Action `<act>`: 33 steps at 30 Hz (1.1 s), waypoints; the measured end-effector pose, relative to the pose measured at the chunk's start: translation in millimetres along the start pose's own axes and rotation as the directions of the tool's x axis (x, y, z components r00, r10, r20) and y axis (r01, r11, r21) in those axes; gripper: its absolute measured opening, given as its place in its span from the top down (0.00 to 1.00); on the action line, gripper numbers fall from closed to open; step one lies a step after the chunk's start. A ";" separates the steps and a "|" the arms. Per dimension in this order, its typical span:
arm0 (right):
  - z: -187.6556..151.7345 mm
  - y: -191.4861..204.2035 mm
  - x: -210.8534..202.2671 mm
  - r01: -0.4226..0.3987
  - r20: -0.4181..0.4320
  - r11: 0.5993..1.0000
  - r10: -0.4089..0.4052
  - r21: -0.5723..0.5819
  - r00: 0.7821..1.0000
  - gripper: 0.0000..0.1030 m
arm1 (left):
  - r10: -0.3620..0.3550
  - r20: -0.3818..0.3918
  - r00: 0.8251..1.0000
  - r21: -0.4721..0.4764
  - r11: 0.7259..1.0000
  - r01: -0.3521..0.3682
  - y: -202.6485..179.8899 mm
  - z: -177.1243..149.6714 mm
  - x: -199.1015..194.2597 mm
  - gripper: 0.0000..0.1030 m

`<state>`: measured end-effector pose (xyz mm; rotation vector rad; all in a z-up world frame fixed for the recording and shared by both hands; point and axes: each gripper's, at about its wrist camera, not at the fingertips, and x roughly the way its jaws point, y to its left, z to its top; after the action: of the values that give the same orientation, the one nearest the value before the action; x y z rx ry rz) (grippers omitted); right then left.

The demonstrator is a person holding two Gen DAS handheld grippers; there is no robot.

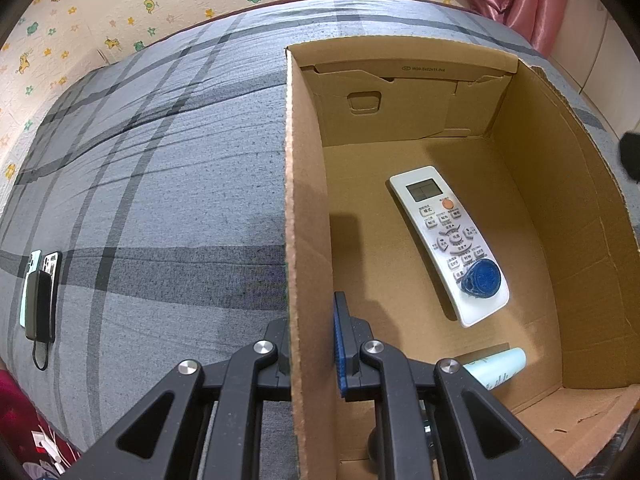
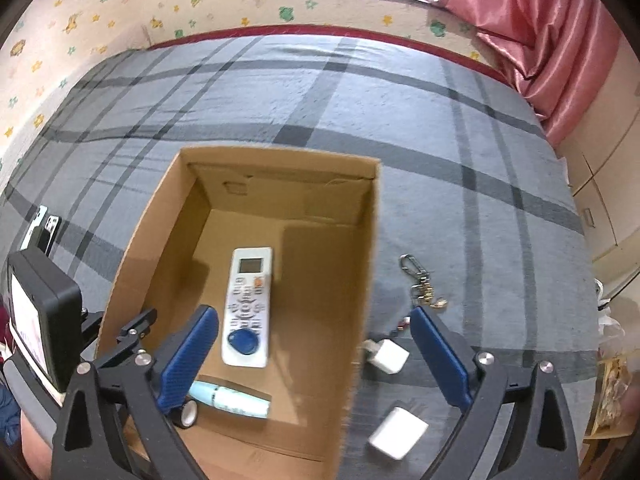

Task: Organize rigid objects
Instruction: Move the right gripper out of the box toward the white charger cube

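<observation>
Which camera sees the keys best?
The right wrist view. The bunch of keys lies in the open on the grey plaid bedspread, right of the cardboard box, with its carabiner clip plainly showing. The left wrist view does not show the keys at all; the box wall fills that side.

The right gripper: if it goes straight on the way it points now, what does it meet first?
Probably the right wall of the cardboard box, which stands between the open fingers of the right gripper; depth is uncertain.

My right gripper jaws spread wide above the brown cardboard box, white remote control inside carrying a blue key fob, pale blue tube beside it
</observation>
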<state>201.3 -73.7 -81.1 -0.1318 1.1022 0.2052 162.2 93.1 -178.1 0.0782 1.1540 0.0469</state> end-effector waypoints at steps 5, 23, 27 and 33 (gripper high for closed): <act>-0.2 -28.3 -12.0 0.015 0.020 0.999 -0.015 0.039 1.000 0.04 | -0.002 0.000 1.000 -0.002 1.000 0.002 0.4 -0.2 0.1 0.87; -40.7 -100.6 10.9 0.033 -0.012 0.988 -0.031 0.150 0.999 0.04 | 0.006 0.002 1.000 0.002 1.000 -0.006 -2.1 -0.6 -1.3 0.87; -48.8 -106.5 22.6 0.033 -0.020 0.987 -0.031 0.156 0.999 0.04 | 0.008 0.004 1.000 0.002 1.000 -0.008 -2.4 -1.2 -1.4 0.87; -59.7 -115.4 40.1 0.022 -0.050 0.986 -0.014 0.168 0.999 0.04 | 0.015 0.004 1.000 0.006 1.000 -0.015 -3.5 -1.4 -1.8 0.87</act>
<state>193.3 -194.4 -143.1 0.0047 1.1616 0.0922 160.2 89.6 -177.3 0.0928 1.1497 0.0565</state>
